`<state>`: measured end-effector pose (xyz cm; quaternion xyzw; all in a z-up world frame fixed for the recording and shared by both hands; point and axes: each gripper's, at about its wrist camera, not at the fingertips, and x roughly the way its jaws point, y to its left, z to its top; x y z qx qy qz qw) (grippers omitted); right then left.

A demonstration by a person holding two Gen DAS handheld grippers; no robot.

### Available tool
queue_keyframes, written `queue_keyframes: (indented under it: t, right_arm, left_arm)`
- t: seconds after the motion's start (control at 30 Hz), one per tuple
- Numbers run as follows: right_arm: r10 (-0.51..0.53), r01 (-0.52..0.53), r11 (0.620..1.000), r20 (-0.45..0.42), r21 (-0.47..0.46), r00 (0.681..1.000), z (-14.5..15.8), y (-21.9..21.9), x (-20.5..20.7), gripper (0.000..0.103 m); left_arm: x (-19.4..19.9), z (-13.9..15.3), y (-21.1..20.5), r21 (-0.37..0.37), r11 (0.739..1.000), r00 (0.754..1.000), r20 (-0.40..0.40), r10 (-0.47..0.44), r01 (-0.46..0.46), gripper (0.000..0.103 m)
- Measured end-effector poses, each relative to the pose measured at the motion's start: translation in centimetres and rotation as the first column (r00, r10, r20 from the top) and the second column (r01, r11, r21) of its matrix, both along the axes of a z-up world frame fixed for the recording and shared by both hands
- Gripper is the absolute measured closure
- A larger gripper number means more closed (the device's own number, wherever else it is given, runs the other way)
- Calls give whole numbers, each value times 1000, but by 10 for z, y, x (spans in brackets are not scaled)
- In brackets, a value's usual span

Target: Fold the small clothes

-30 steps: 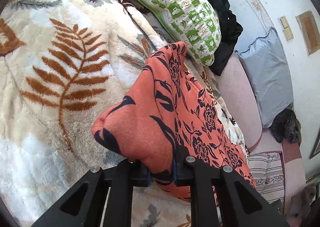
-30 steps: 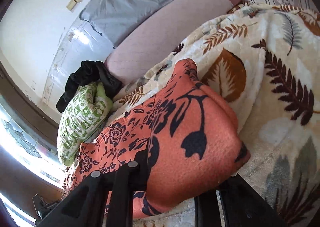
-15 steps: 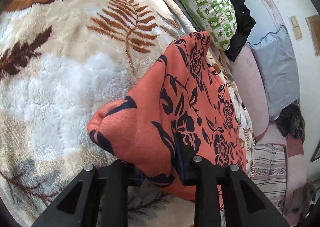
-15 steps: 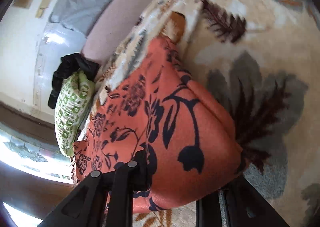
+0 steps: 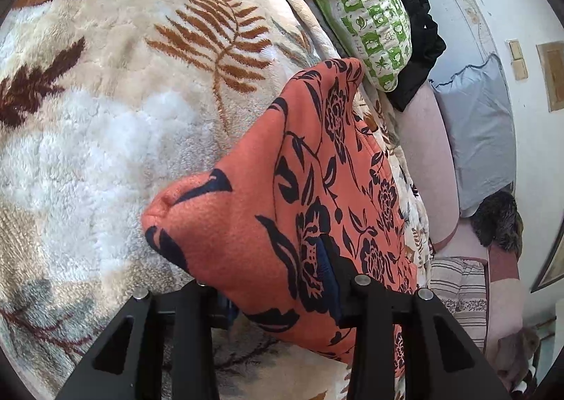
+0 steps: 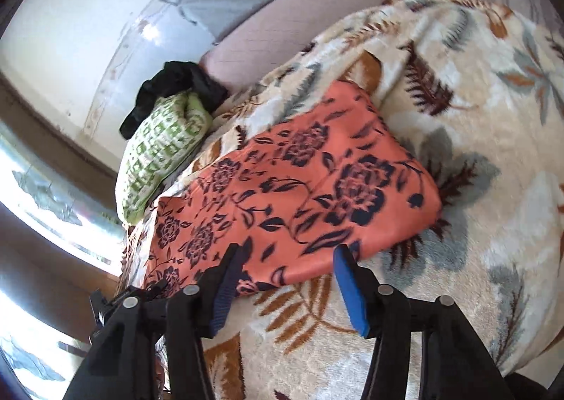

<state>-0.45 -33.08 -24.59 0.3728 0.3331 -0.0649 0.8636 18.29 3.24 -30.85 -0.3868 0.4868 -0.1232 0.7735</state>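
Note:
An orange garment with dark blue flowers [image 6: 292, 195] lies folded on the leaf-patterned fleece blanket [image 6: 476, 160]. My right gripper [image 6: 289, 280] is open, its blue pads just short of the garment's near edge, holding nothing. In the left wrist view my left gripper [image 5: 282, 290] is shut on the orange garment [image 5: 282, 188] and holds its near fold bunched up above the blanket [image 5: 105, 125]. The garment hides the left fingertips.
A green-and-white patterned pillow [image 5: 356, 8] and a black cloth [image 5: 416, 33] lie at the bed's far side; both also show in the right wrist view, pillow [image 6: 162, 153], cloth [image 6: 169, 89]. A grey pillow [image 5: 479, 132] and pink cushions [image 5: 426, 160] line the wall.
My right gripper has let go of the garment, opened and drawn back; the garment's right side now lies flat. My left gripper still holds its fold and has barely moved.

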Motion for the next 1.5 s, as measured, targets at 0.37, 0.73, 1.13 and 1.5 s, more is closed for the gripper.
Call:
queue_keyframes:
  t: [0.37,0.73,1.13,1.5]
  right_arm:
    - [197,-213,968,-124,-133,972,-7,82,156,63]
    - [286,-307,947,-193,-90,939,-62,78,162,67]
    - [229,-255,959,-193,-121,954,-22,75,158,67]
    - [246,-298,943,-296,-148,923,-56,80,163,68]
  left_arm:
    - [5,4,-9,73,996,999,8,-43,43,59]
    - [9,8,-20,75,996,998,27,-50,48,36]
    - [7,13,-19,196,980,996,67,-61,46,76]
    - [10,12,-23,191,980,996,61,-60,47,72]
